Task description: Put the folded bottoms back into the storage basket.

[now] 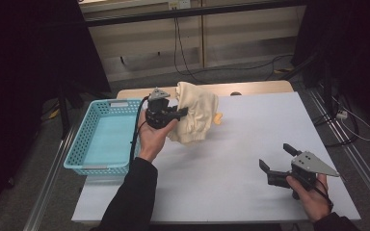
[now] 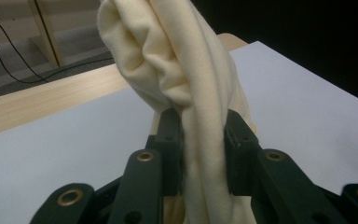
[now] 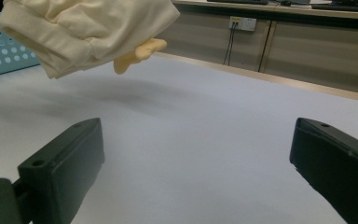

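A cream-coloured cloth [image 1: 196, 116] hangs bunched above the white table, lifted clear of the surface. My left gripper [image 1: 185, 111] is shut on it, and in the left gripper view the cloth [image 2: 182, 70] runs as a thick fold between the two black jaws of that gripper [image 2: 203, 154]. In the right gripper view the cloth [image 3: 81, 29] hangs at the upper left with its shadow on the table below. My right gripper [image 1: 277, 156] rests low at the table's near right, open, with nothing between its jaws [image 3: 196, 168].
A light blue plastic basket [image 1: 79, 147] stands at the table's left edge, next to my left forearm. The white table top [image 1: 250, 139] has a wooden strip [image 1: 260, 87] along its far edge. Cables lie on the floor beyond.
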Action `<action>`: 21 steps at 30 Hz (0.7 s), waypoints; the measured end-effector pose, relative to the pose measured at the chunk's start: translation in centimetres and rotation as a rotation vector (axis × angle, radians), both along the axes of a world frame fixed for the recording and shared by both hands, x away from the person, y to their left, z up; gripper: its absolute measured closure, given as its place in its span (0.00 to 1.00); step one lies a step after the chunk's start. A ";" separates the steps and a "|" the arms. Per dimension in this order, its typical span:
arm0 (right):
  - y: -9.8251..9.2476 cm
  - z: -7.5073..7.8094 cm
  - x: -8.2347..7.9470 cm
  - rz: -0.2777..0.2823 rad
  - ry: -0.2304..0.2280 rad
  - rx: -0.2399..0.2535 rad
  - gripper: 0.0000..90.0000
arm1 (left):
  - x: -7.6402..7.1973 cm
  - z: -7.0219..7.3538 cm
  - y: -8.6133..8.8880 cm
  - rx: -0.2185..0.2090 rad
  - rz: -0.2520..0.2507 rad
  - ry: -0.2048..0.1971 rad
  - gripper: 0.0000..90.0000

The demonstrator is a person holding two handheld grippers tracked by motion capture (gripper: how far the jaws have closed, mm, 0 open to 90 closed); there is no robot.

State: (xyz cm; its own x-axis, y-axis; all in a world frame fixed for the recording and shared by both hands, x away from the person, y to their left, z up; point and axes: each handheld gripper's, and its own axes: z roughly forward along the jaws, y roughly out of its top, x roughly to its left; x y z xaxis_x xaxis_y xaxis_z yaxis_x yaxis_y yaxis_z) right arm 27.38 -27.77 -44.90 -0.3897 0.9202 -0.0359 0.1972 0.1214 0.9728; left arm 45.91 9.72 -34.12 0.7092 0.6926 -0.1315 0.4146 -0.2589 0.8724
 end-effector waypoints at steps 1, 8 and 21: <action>0.0 0.0 0.0 0.000 0.000 0.000 0.03 | 0.0 0.0 0.0 0.000 0.000 0.000 0.80; 0.0 0.0 0.0 0.000 0.000 0.001 0.03 | -0.1 0.9 0.9 -0.009 -0.001 -0.015 0.80; 0.0 0.0 0.0 0.001 0.000 0.001 0.03 | -0.2 2.1 2.3 -0.021 0.038 -0.045 0.80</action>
